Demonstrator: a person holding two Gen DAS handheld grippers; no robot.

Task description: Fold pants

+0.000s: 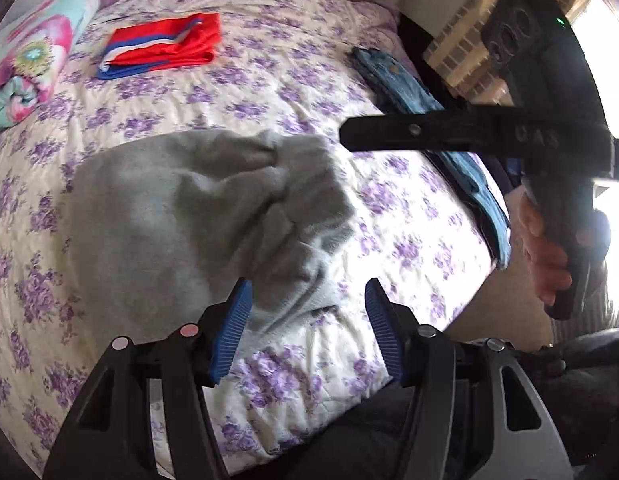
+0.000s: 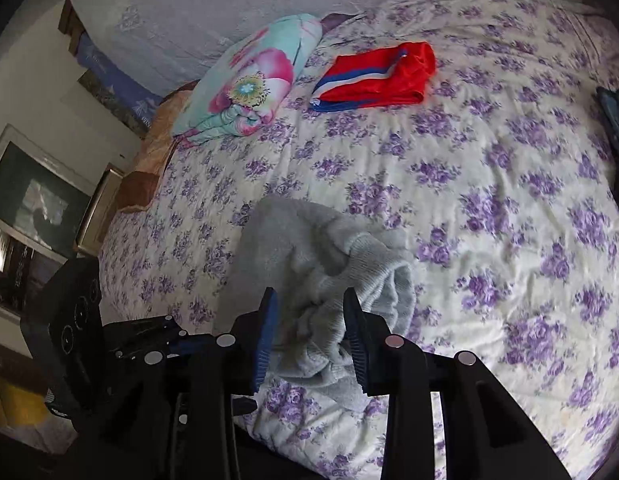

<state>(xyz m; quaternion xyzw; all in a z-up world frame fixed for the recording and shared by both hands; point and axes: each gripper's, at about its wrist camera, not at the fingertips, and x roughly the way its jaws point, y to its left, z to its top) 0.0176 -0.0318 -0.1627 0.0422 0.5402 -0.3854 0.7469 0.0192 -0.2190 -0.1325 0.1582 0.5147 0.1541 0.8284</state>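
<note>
Grey fleece pants (image 1: 197, 216) lie bunched on the purple-flowered bedspread (image 1: 277, 80), near the bed's front edge. My left gripper (image 1: 307, 292) is open just above their near end; the cloth reaches between the blue pads without being pinched. In the right wrist view the same pants (image 2: 329, 264) lie crumpled with a ribbed cuff showing. My right gripper (image 2: 309, 300) is open, its pads on either side of the bunched cloth. The right gripper's body (image 1: 549, 136) also shows in the left wrist view, held by a hand.
Folded red shorts (image 1: 165, 44) with blue and white stripes lie farther back, also in the right wrist view (image 2: 377, 78). A folded flowered blanket (image 2: 245, 84) sits at the back left. Blue jeans (image 1: 429, 112) lie along the bed's right edge. A brick wall stands beyond.
</note>
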